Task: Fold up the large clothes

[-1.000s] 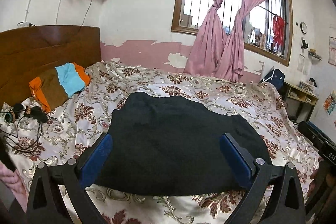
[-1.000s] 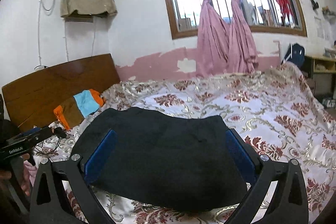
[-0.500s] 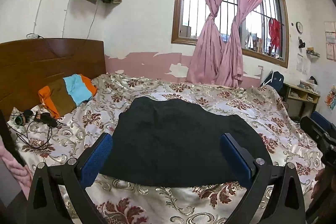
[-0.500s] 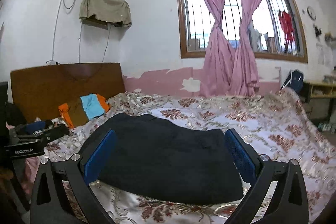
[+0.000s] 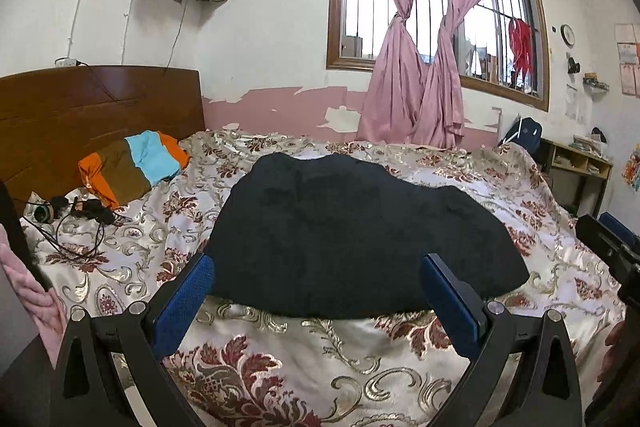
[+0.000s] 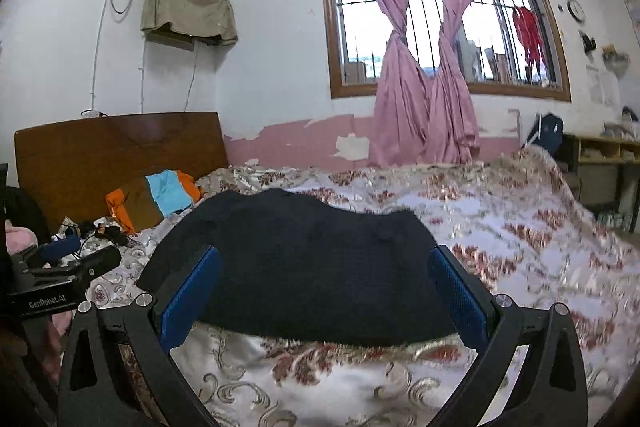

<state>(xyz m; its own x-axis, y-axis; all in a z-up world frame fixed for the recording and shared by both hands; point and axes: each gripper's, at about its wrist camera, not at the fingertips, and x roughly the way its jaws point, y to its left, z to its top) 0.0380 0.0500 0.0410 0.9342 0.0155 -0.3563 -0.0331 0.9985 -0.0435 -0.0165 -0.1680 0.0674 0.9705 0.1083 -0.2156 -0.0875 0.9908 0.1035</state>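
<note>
Moved: both grippers have pulled back and lifted from the bed.
Left gripper (image 5: pixel 318 287): jaws spread, holding nothing.
Right gripper (image 6: pixel 324 291): jaws spread, empty.
Black garment (image 5: pixel 352 239): lies folded on floral bedspread (image 5: pixel 304 359).
Progress: fold looks finished; perhaps only tidying left.

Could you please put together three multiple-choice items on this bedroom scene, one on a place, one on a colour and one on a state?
1. Where does the dark garment lie?
A. on the floral bedspread
B. on the wooden headboard
C. on the window sill

2. What colour are the curtains?
A. green
B. pink
C. white

3. How do the left gripper and right gripper stand?
A. both shut on the garment
B. one open, one shut
C. both open, holding nothing

Answers: 1 A, it rests flat on the bedspread; 2 B, both knotted panels are pink; 3 C, each view shows blue pads wide apart with nothing between them.
</note>
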